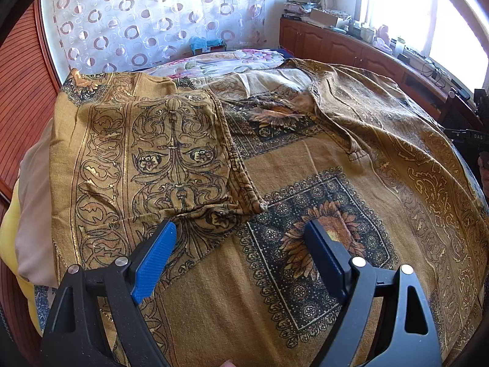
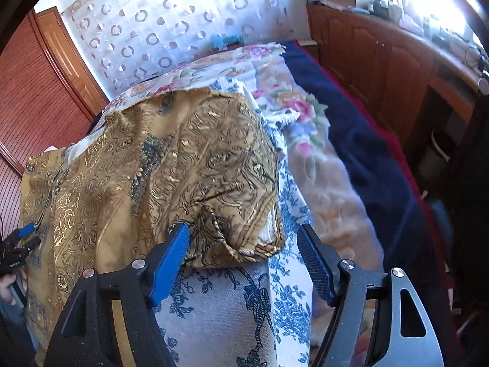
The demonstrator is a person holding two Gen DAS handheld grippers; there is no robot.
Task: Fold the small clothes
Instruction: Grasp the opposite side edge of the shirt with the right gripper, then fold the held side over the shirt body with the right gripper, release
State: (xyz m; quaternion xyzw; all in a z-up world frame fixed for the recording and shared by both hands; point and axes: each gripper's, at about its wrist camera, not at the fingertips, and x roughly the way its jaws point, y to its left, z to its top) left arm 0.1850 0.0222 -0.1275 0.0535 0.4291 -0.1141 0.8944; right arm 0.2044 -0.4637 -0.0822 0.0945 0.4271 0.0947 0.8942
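A mustard-gold garment point(image 1: 275, 159) with black ornate print and sunflower panels lies spread on the bed. Its left sleeve point(image 1: 171, 153) is folded in over the body. My left gripper point(image 1: 241, 235) is open and empty, hovering just above the garment near the sleeve's cuff. In the right wrist view the garment's right side point(image 2: 183, 165) is bunched at the bed's edge. My right gripper point(image 2: 244, 241) is open, its jaws on either side of the bunched sleeve end point(image 2: 241, 238), not closed on it. The left gripper point(image 2: 21, 241) shows at that view's left edge.
The bed carries a blue-and-white floral sheet point(image 2: 232, 305), a floral blanket point(image 2: 305, 116) and a navy blanket point(image 2: 351, 128). A wooden cabinet point(image 1: 336, 46) with clutter runs along the window side. A wooden slatted door point(image 1: 24, 91) stands left, a sheer curtain point(image 1: 152, 15) behind.
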